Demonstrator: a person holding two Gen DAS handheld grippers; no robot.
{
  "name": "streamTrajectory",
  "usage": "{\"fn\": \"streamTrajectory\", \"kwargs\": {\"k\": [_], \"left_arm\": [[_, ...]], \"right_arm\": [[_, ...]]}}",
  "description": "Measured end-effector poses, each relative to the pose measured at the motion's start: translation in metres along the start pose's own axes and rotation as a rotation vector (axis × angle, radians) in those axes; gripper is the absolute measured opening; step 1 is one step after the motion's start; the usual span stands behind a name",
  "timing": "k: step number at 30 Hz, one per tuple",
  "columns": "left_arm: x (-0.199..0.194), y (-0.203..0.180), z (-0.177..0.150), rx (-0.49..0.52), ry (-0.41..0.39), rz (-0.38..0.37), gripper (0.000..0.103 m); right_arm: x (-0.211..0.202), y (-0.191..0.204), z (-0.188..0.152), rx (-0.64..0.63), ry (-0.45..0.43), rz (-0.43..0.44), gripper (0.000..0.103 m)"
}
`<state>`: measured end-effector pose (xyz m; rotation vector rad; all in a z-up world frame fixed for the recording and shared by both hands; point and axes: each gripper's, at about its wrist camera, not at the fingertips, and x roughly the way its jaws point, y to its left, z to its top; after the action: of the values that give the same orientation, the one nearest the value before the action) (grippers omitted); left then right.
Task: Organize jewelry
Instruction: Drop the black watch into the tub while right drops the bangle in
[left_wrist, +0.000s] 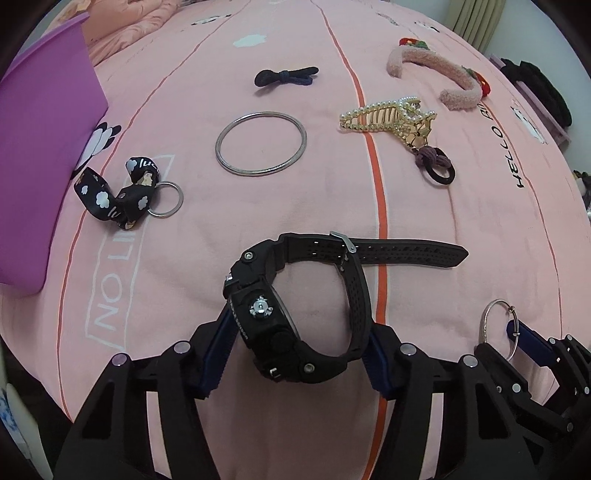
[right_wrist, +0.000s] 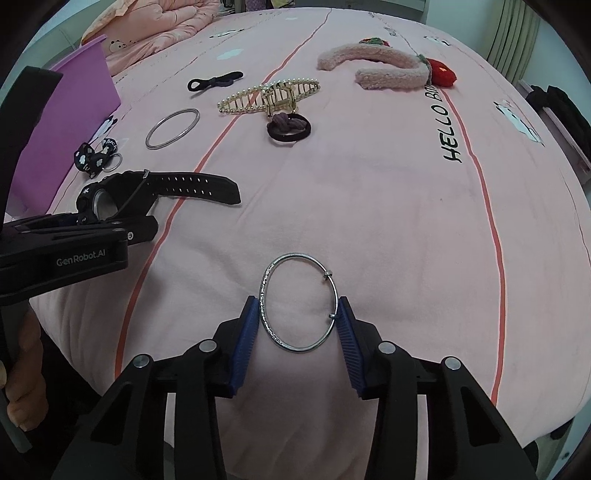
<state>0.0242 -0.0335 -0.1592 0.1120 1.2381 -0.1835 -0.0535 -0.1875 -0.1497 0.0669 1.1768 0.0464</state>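
Ahead of both your grippers lies the pink bedsheet (right_wrist: 388, 206), with a purple bin (left_wrist: 40, 155) far to the left of your left jaws. Beyond your right jaws rests a pink fuzzy headband (right_wrist: 384, 70), then a pearl hair claw (right_wrist: 269, 94) touching a hair tie (right_wrist: 289, 129). Your left gripper (left_wrist: 295, 354) is clamped on a black wristwatch (left_wrist: 291, 314): the blue pads press its case on one side and its band on the other, the strap tail pointing right, past the jaws. A plain silver bangle (left_wrist: 261, 144) lies well ahead of it. Your right gripper (right_wrist: 299, 328) is clenched on a thin silver bracelet (right_wrist: 299, 301), pads touching both sides of the ring.
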Motion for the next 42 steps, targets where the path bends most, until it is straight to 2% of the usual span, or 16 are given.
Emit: {"fn": "streamTrajectory", "kwargs": {"k": [6, 14, 20, 29, 33, 36, 42], "left_arm": [[-0.016, 0.011, 0.001, -0.028, -0.022, -0.002, 0.059], [-0.067, 0.032, 0.008, -0.041, -0.138, -0.008, 0.059], [-0.114, 0.060, 0.017, -0.068, -0.222, -0.010, 0.059], [-0.175, 0.136, 0.030, -0.179, -0.326, 0.033, 0.059], [-0.193, 0.179, 0.034, -0.230, -0.344, 0.072, 0.059], [-0.205, 0.215, 0.037, -0.253, -0.363, 0.133, 0.059], [-0.209, 0.287, 0.040, -0.323, -0.349, 0.208, 0.059]], "right_arm": [[-0.014, -0.005, 0.000, 0.022, -0.025, 0.020, 0.041], [-0.056, -0.006, 0.017, 0.035, -0.126, 0.053, 0.041], [-0.090, 0.011, 0.044, -0.003, -0.217, 0.083, 0.041], [-0.121, 0.090, 0.117, -0.135, -0.307, 0.229, 0.041], [-0.126, 0.137, 0.149, -0.201, -0.322, 0.304, 0.041], [-0.129, 0.173, 0.172, -0.251, -0.333, 0.352, 0.041], [-0.126, 0.249, 0.214, -0.337, -0.335, 0.431, 0.041]]}}
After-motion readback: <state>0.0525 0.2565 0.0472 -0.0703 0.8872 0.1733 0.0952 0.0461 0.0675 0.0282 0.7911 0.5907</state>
